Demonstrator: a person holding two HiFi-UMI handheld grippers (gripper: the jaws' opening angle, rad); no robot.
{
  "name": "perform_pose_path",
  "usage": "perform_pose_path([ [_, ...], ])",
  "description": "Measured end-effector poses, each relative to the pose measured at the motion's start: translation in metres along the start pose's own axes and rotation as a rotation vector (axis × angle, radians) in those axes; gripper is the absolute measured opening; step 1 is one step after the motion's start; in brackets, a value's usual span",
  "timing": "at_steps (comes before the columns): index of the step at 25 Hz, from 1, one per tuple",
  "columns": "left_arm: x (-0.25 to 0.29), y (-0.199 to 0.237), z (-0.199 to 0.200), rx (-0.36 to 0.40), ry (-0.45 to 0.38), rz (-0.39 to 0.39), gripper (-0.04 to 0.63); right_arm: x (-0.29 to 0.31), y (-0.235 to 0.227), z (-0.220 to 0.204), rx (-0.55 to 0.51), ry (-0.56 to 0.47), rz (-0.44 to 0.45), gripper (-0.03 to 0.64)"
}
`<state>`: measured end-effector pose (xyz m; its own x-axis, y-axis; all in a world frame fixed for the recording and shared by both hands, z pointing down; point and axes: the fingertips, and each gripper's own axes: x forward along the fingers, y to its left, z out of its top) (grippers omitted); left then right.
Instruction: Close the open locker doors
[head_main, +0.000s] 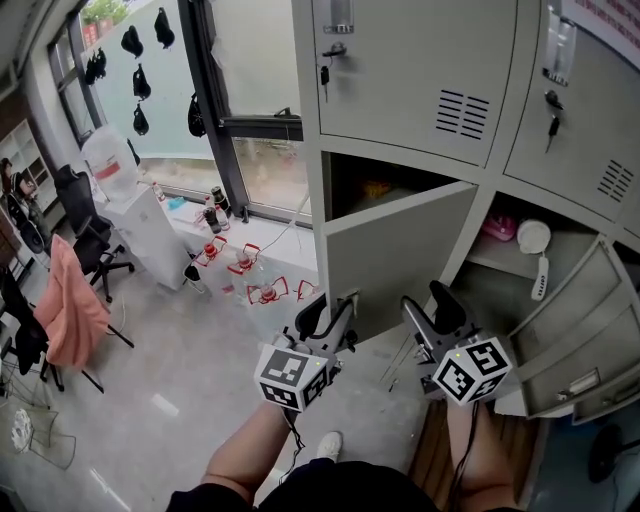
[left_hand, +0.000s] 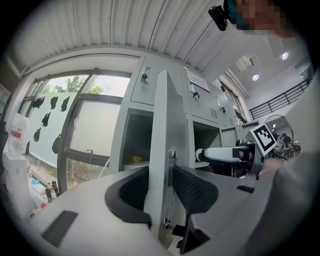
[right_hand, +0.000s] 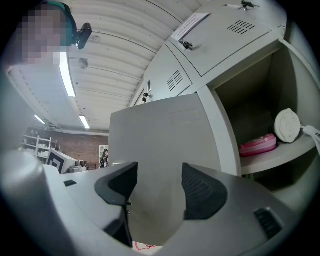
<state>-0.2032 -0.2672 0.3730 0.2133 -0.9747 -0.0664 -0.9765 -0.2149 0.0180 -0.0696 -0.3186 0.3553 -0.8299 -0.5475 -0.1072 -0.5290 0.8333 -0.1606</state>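
Tongs on my left gripper (left_hand: 161, 186) stand apart, straddling the upright free edge of the open grey metal locker door (head_main: 400, 255). My right gripper (right_hand: 159, 192), tongs apart and empty, faces its panel at twelve o'clock.

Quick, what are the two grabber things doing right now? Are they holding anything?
Left gripper: open, with the edge of the locker door between its jaws but not clamped.
Right gripper: open, holding nothing.
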Motion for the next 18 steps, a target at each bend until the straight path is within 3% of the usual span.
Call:
perform_pose_path([
  [13,0.033,0.048,0.002,-0.031,-0.018,-0.023,0.175,0.055,0.003,-0.008,-0.046,-0.002,-0.047,0.27],
  [18,0.047,0.062,-0.002,-0.01,-0.011,-0.032,0.169,0.067,-0.002,-0.01,-0.038,-0.01,-0.076,0.27],
])
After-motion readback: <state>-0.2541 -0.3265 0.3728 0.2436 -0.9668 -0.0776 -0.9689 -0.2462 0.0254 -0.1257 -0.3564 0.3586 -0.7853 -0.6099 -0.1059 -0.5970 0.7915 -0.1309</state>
